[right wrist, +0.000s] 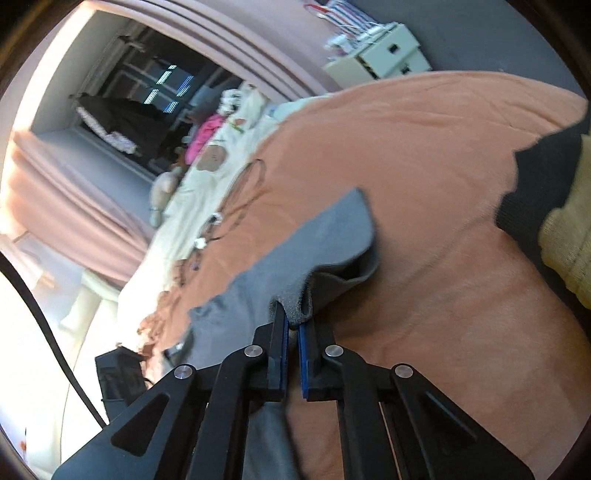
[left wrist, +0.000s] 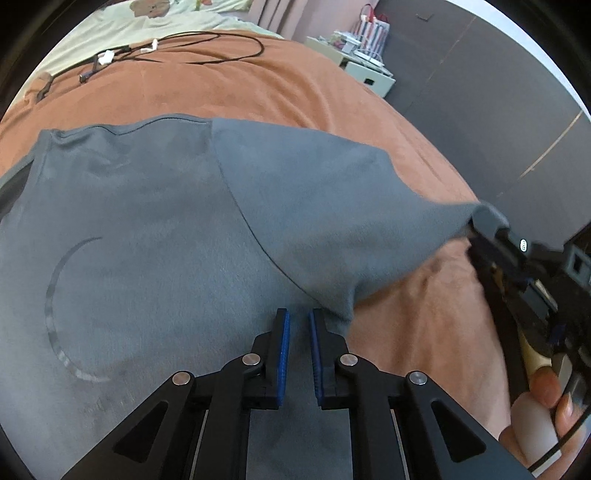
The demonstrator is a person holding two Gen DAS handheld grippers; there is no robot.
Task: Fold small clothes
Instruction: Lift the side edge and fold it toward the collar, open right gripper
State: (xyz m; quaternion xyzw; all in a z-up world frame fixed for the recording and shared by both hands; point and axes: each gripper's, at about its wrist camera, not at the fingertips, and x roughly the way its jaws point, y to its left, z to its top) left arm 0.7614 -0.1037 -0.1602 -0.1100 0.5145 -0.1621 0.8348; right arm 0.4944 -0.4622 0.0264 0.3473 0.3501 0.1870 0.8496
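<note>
A grey T-shirt (left wrist: 147, 229) with a faint circle print lies flat on the orange bedspread (left wrist: 258, 96). Its right sleeve (left wrist: 332, 206) is lifted and pulled out to the right. My right gripper (left wrist: 476, 225) is shut on the sleeve's cuff; in the right wrist view the cuff (right wrist: 295, 310) bunches between the blue pads of that gripper (right wrist: 293, 325). My left gripper (left wrist: 299, 325) hovers low over the shirt's side just below the armpit, its blue pads (left wrist: 284, 339) a little apart with nothing between them.
Black cables with white plugs (left wrist: 155, 48) lie at the far end of the bed. A pale quilt (left wrist: 110, 26) is beyond them. A white bedside cabinet (left wrist: 369, 74) stands past the bed's right edge. A person's hand (left wrist: 546, 406) holds the right gripper's handle.
</note>
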